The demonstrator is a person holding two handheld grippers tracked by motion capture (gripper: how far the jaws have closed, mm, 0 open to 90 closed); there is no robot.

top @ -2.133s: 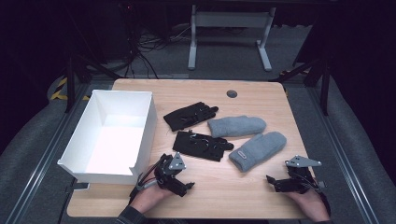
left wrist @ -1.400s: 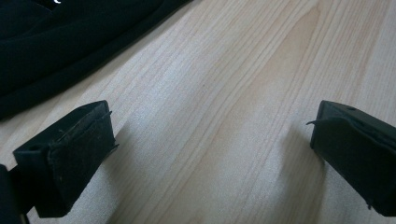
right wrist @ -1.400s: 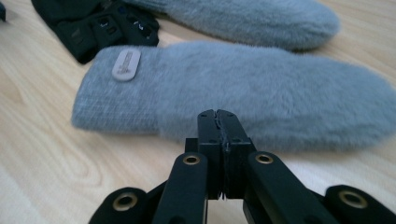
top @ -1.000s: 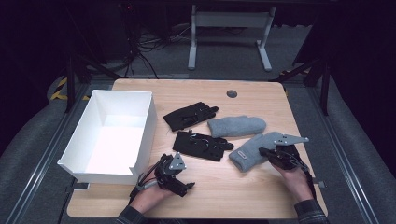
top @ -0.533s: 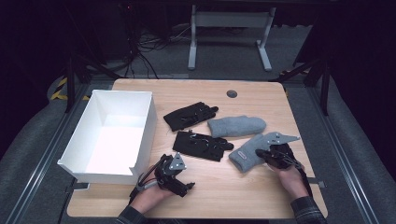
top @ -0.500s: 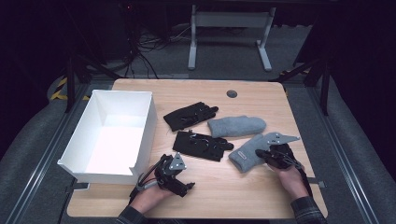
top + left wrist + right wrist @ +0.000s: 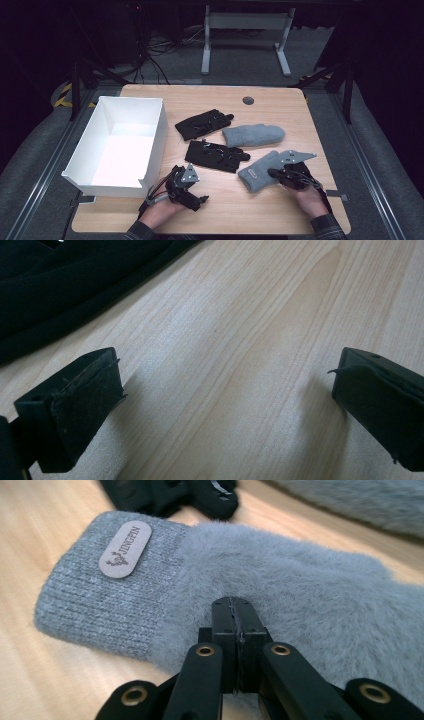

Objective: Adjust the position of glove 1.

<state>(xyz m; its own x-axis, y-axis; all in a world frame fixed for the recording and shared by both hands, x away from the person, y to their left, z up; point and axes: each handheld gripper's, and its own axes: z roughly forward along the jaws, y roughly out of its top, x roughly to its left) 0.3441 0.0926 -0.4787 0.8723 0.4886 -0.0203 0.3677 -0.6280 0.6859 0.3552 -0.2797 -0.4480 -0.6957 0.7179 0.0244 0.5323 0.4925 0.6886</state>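
**That pinch on the fuzzy mitten looks pretty thin to me**

So the right gripper [image 7: 235,605] has its jaws squeezed fully together on the near grey mitten [image 7: 260,170], which lies flat at the front right of the table [image 7: 280,105], just beside the closer black glove [image 7: 215,156]. From the right gripper view the pads [image 7: 235,630] meet with hardly any gap, biting into the fluffy part just past the ribbed cuff with the little tan label [image 7: 125,549]. My worry: they may only have fluff, or one layer of knit. Lift now and I'd guess the fibres slide out, or the mitten dangles by a thin pinch and drops short of the white box [image 7: 117,145], if that's where it's headed.

It could also drag against the black glove on the way, they're that close.

The left gripper [image 7: 187,186] sits near the front edge by the box corner, jaws wide apart over bare wood, nothing between them. It's in the path to the box, so a swing across might clip it.

The second grey mitten [image 7: 254,135] and the far black glove [image 7: 202,123] lie further back, out of harm's way.
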